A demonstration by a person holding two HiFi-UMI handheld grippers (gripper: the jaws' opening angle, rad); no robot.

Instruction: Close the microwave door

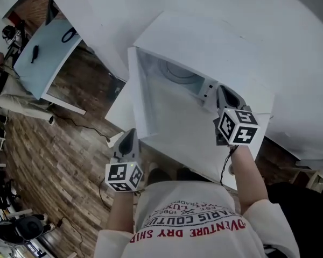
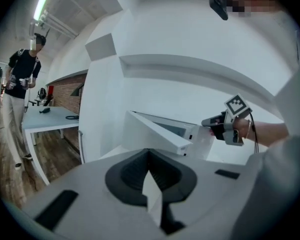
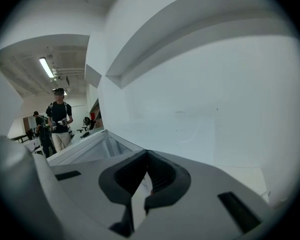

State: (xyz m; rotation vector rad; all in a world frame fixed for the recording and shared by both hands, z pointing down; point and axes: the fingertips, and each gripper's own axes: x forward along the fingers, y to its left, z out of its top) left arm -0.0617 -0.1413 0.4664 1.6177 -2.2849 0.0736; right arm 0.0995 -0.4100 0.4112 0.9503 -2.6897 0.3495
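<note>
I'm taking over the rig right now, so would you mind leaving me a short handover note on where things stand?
Left gripper: jaws shut, empty, held low by the body, clear of the microwave.
Right gripper: jaws shut, nothing between them, raised at the microwave's front right, beside the latch slots; I cannot tell whether it touches.
Door: open, with the inside of the microwave showing.
Done: nothing visible so far; the door is not closed.
To do: probably bring a gripper to the door and push it shut.

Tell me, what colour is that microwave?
The microwave is white; the head view shows it best.
</note>
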